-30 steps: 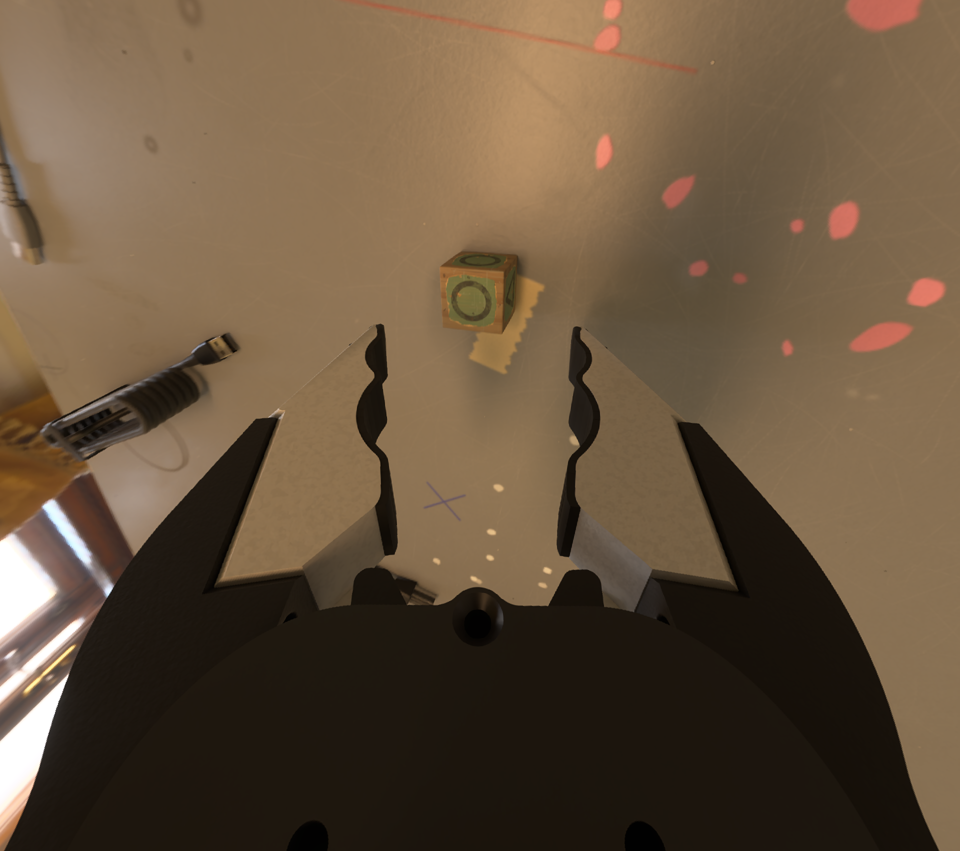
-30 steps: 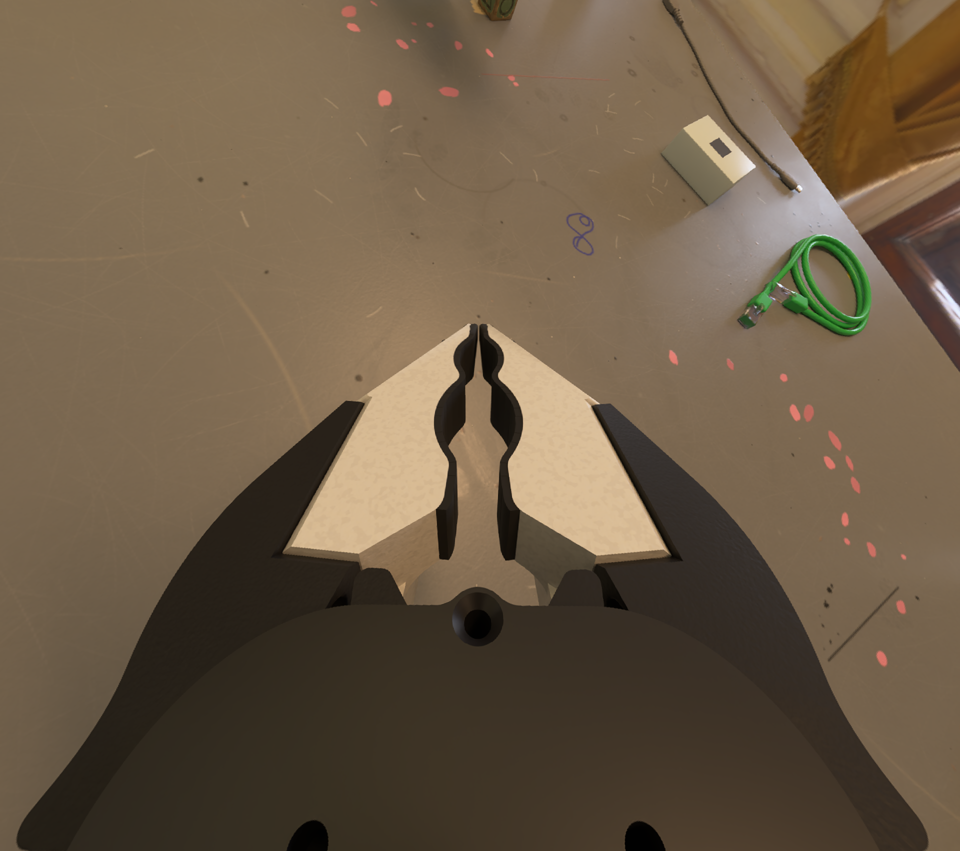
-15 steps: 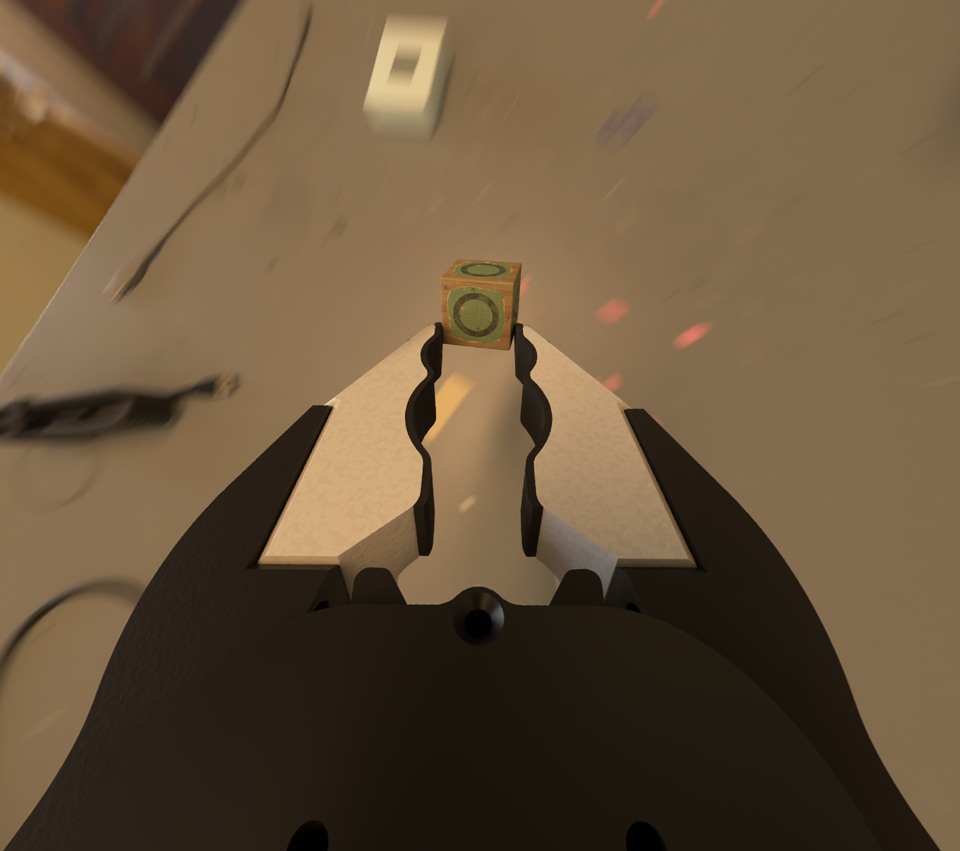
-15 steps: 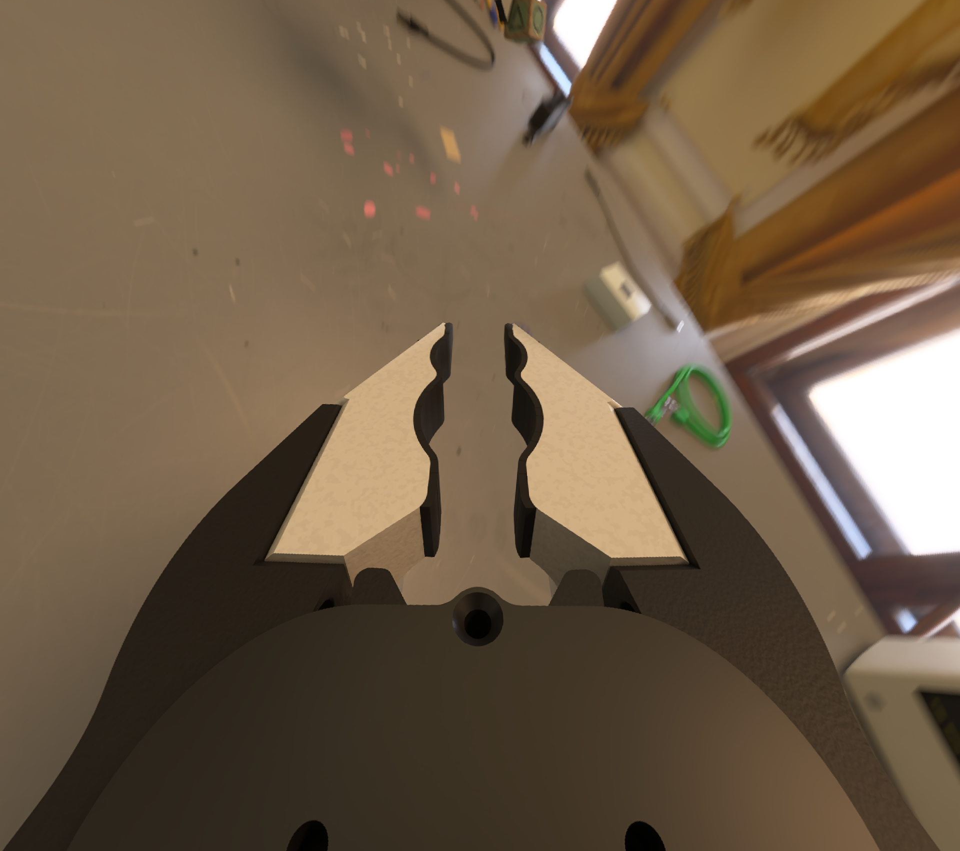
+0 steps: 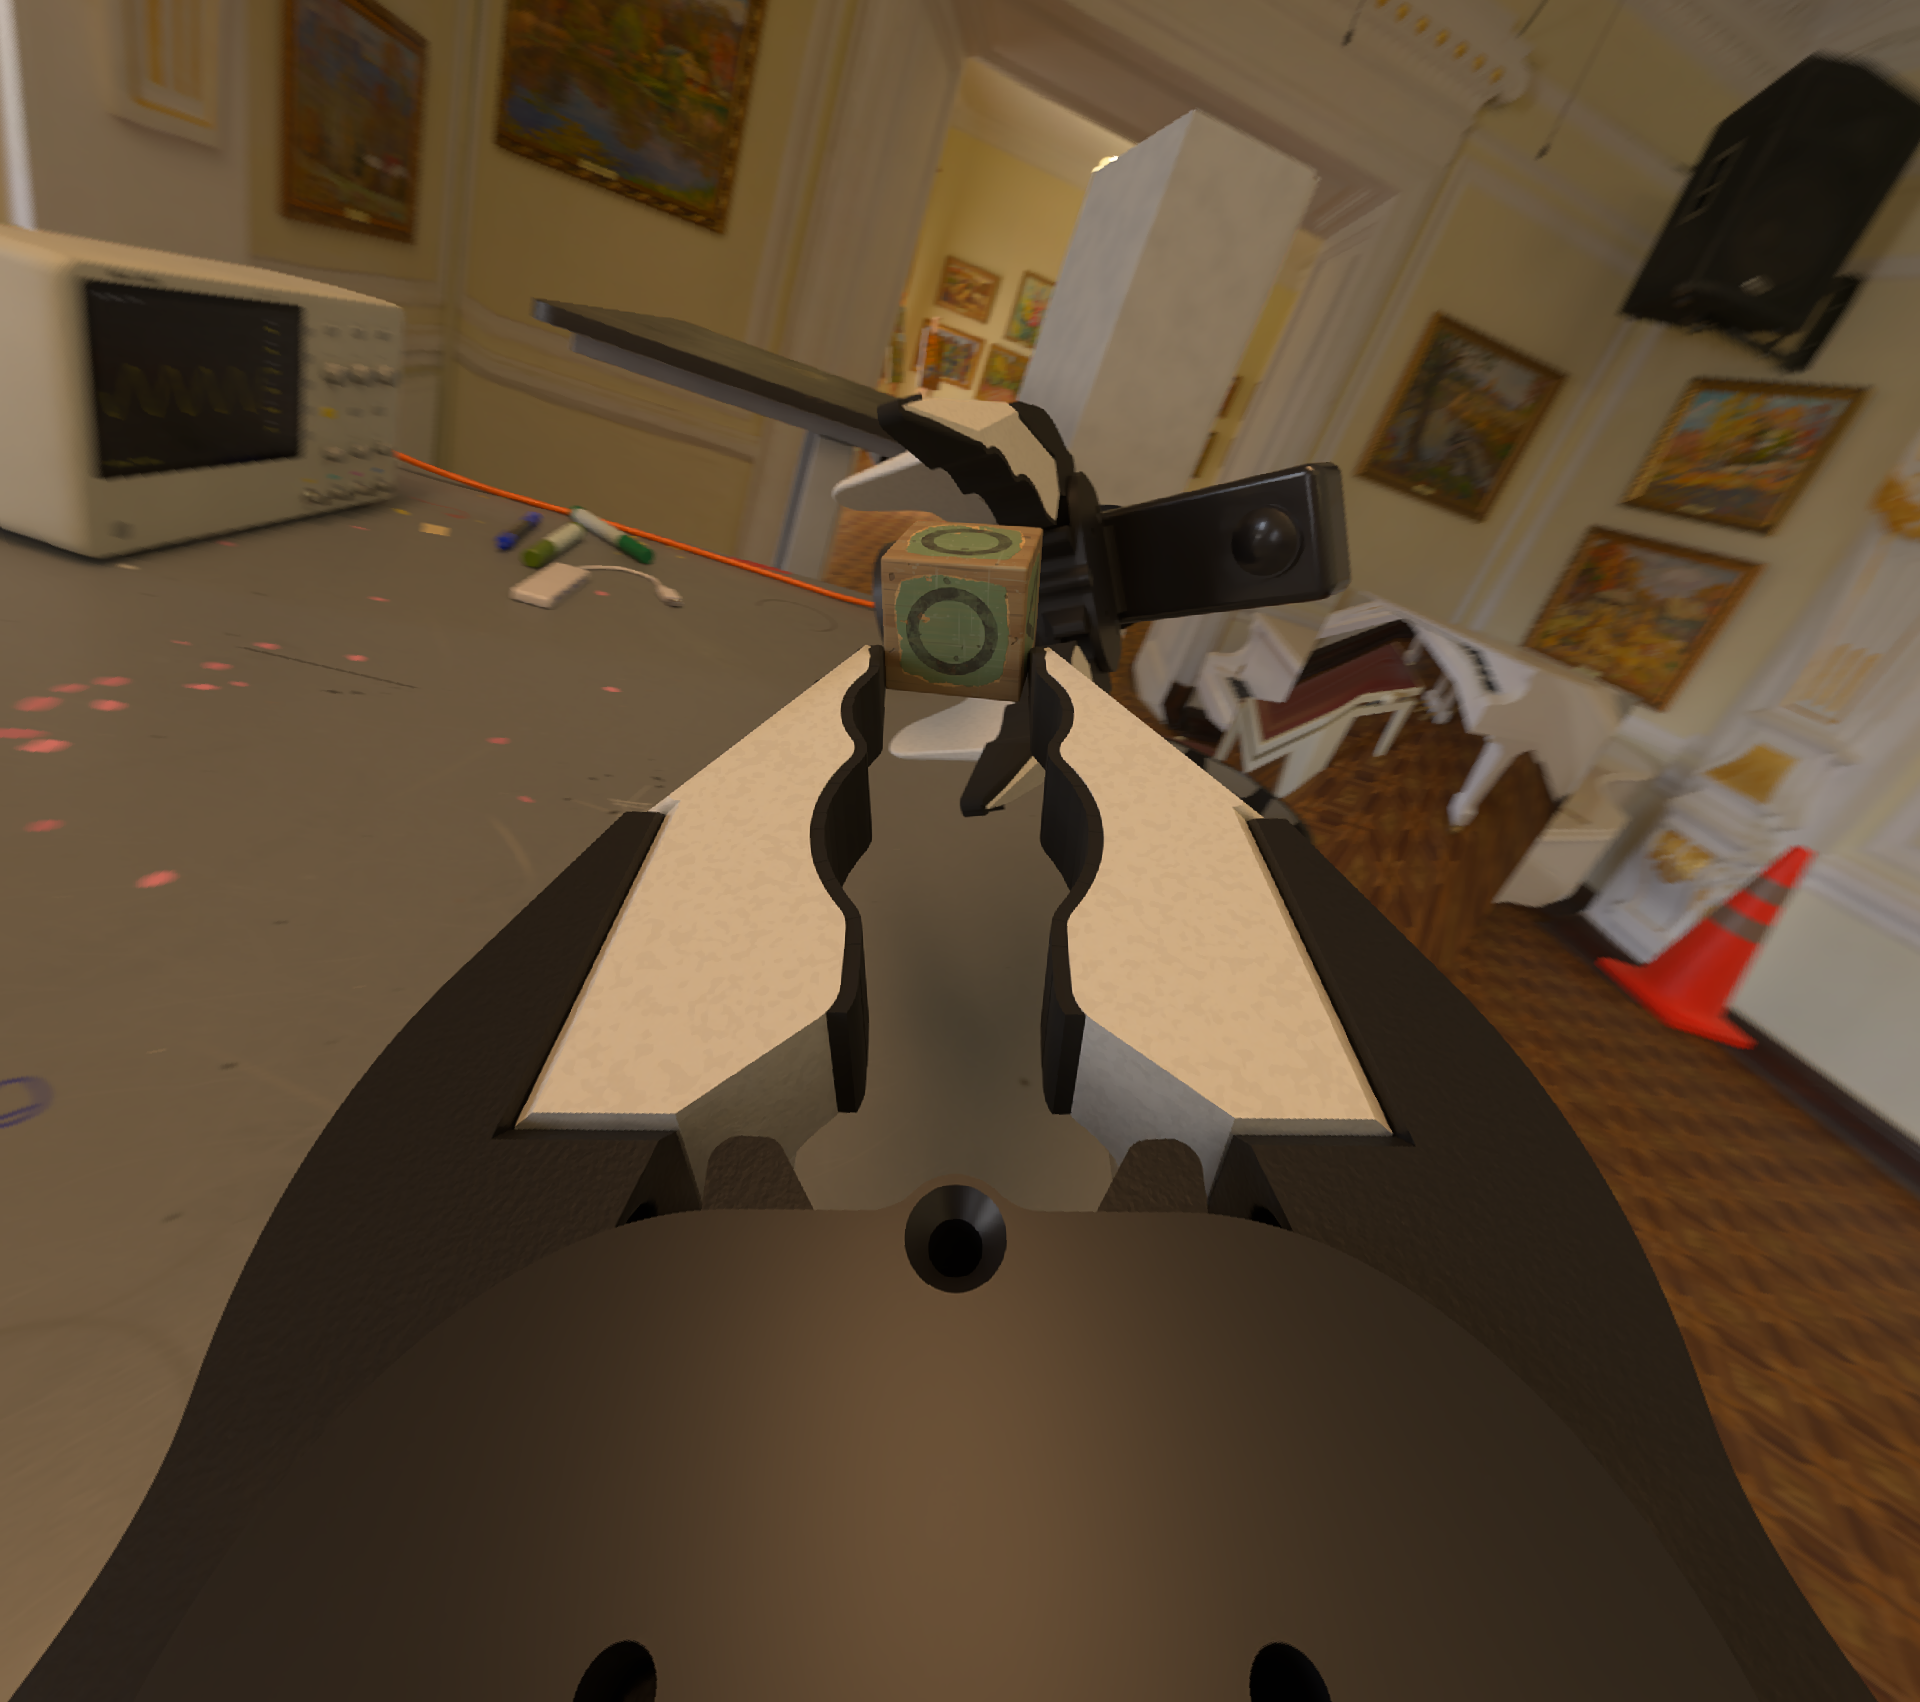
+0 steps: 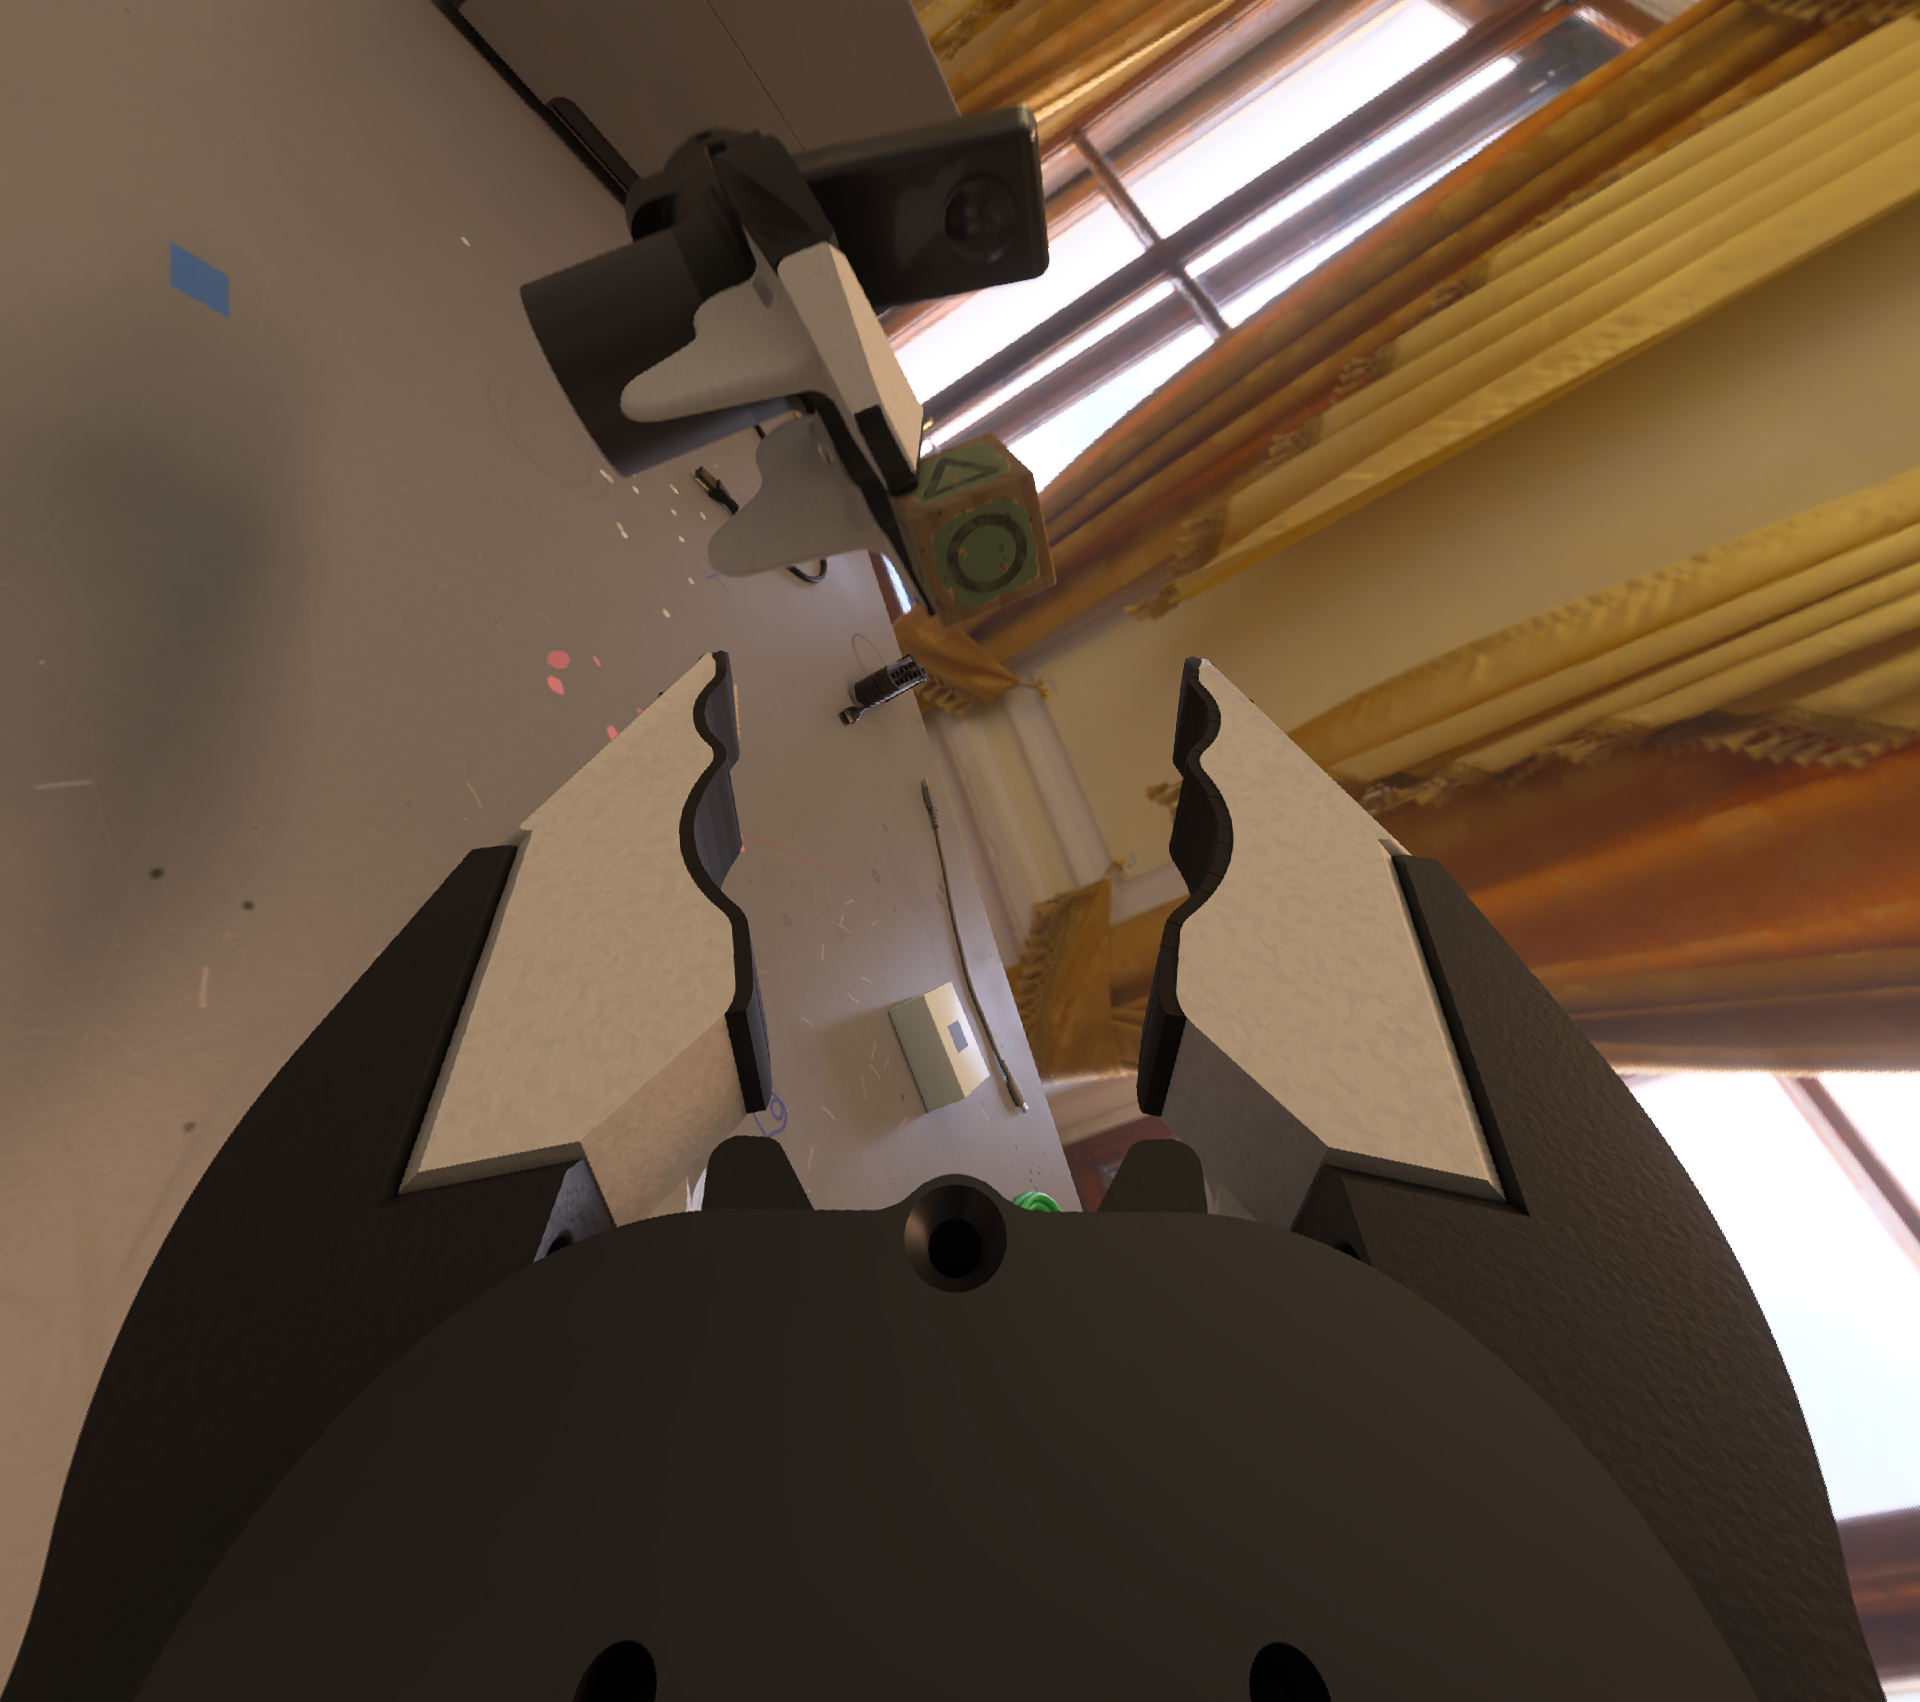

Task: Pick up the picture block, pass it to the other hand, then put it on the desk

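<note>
The picture block (image 5: 958,613) is raised off the desk (image 5: 312,821), pinched at the tips of the left claw (image 5: 954,681). The right claw (image 6: 954,696), spread wide and empty, faces it, the block lying ahead, just past its fingertips.

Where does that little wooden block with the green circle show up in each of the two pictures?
Left wrist view: block just above centre, pinched at the tips of the left gripper.
Right wrist view: block at centre, above the open right gripper, not yet between its jaws.
Shared landmark: the desk, grey with pink spots.
</note>
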Motion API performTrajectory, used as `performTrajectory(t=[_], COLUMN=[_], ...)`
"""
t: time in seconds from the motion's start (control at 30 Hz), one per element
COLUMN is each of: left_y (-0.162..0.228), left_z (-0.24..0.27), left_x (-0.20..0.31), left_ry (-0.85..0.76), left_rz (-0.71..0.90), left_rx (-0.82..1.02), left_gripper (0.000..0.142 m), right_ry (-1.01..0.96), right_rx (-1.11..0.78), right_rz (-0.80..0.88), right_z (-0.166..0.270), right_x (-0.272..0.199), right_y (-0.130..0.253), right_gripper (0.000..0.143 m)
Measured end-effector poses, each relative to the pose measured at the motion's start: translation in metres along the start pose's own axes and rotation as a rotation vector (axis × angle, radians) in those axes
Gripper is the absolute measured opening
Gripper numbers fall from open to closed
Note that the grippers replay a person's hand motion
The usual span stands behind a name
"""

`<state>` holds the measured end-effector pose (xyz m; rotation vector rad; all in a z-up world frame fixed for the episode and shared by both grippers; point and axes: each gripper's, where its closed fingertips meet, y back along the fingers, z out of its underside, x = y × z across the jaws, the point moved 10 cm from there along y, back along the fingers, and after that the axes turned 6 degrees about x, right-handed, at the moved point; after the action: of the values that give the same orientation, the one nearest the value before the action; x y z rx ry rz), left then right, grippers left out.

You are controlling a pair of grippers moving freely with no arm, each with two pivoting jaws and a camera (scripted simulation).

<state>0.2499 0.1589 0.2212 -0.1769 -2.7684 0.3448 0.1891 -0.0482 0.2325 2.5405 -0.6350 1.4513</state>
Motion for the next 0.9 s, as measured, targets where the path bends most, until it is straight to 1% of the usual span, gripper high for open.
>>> performTrajectory(t=[0.07, 0.2, 0.3, 0.4, 0.47, 0.6, 0.63, 0.67, 0.7, 0.73, 0.77, 0.8, 0.83, 0.9], left_y=[-0.006, -0.017, -0.024, -0.029, -0.031, -0.038, -0.039, -0.037, -0.035, -0.032, -0.030, -0.028, -0.027, -0.026], left_z=[0.010, 0.023, 0.029, 0.037, 0.042, 0.044, 0.041, 0.039, 0.036, 0.034, 0.033, 0.031, 0.031, 0.033], left_x=[-0.005, -0.011, -0.012, -0.013, -0.016, -0.018, -0.019, -0.021, -0.023, -0.023, -0.024, -0.025, -0.026, -0.030], left_ry=[0.039, 0.096, 0.109, 0.149, 0.186, 0.201, 0.191, 0.166, 0.125, 0.073, 0.018, -0.034, -0.063, -0.085], left_rz=[0.028, 0.074, 0.110, 0.159, 0.187, 0.211, 0.200, 0.178, 0.143, 0.104, 0.063, 0.018, -0.015, -0.046], left_rx=[0.008, 0.015, -0.008, -0.033, -0.022, -0.021, -0.027, -0.034, -0.047, -0.068, -0.098, -0.124, -0.134, -0.167], left_gripper=[0.027, 0.027, 0.027, 0.027, 0.027, 0.027, 0.029, 0.045, 0.056, 0.058, 0.048, 0.033, 0.022, 0.019], right_ry=[0.000, -0.012, -0.003, 0.004, -0.002, -0.045, -0.058, -0.070, -0.077, -0.081, -0.085, -0.093, -0.112, -0.155], right_rx=[0.004, 0.021, 0.023, 0.034, 0.022, 0.013, 0.007, -0.005, -0.022, -0.051, -0.088, -0.127, -0.173, -0.287], right_rz=[-0.010, -0.057, -0.082, -0.100, -0.110, -0.112, -0.108, -0.108, -0.110, -0.109, -0.102, -0.093, -0.086, -0.073], right_z=[0.001, 0.005, 0.007, 0.009, 0.009, 0.009, 0.009, 0.008, 0.008, 0.011, 0.015, 0.021, 0.028, 0.045], right_x=[-0.002, -0.007, -0.010, -0.010, -0.011, -0.009, -0.006, 0.000, 0.008, 0.018, 0.030, 0.043, 0.057, 0.085], right_y=[0.001, 0.002, 0.001, 0.004, 0.007, 0.014, 0.018, 0.025, 0.034, 0.044, 0.056, 0.070, 0.084, 0.114], right_gripper=[0.084, 0.074, 0.058, 0.031, 0.031, 0.030, 0.030, 0.030, 0.030, 0.030, 0.030, 0.030, 0.030, 0.030])
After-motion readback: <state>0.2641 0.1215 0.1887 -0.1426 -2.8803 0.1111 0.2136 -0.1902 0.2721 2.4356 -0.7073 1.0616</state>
